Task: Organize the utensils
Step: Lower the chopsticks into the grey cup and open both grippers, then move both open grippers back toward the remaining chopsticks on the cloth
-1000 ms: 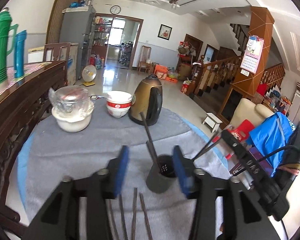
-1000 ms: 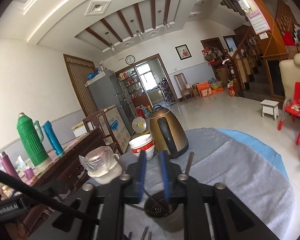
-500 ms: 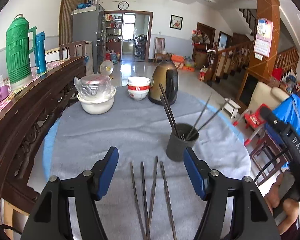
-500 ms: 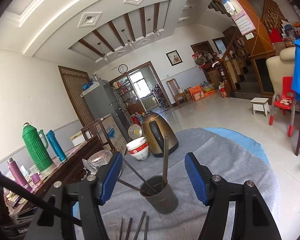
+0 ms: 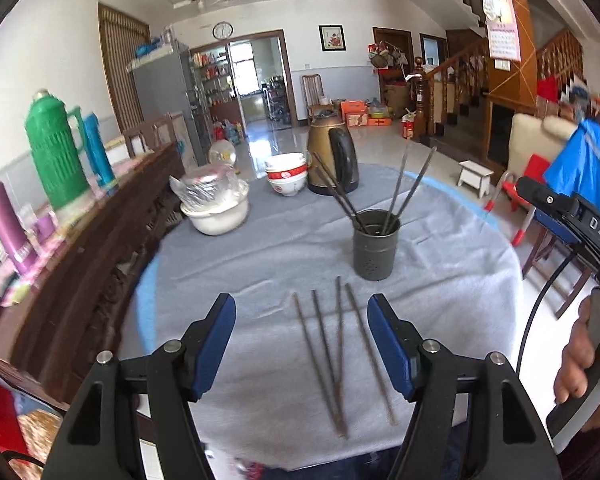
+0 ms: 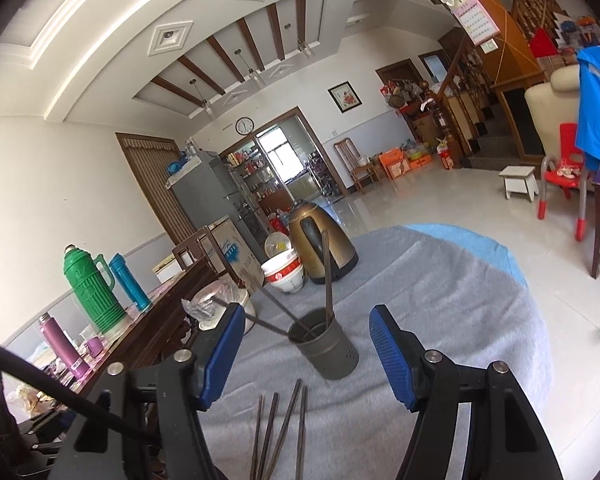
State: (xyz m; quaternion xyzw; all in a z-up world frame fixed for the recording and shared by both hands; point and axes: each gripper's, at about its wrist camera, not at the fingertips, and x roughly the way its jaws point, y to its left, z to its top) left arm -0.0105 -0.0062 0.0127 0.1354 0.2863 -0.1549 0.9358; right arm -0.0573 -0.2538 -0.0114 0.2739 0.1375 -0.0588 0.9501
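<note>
Four loose chopsticks (image 5: 336, 352) are laid on the cloth (image 5: 260, 264) at 6 o'clock from the cup (image 5: 374, 246); their near ends are cut off in the right view. Both the left gripper (image 5: 302, 344) and the right gripper (image 6: 306, 354) are spread wide, empty.

A dark grey cylindrical holder (image 5: 375, 245) with small holes near its base stands upright on the grey cloth, four dark chopsticks (image 5: 400, 190) leaning out of it in different directions. Four more loose chopsticks (image 5: 332, 354) lie flat on the cloth just in front of it, fanned, two of them crossing.
</note>
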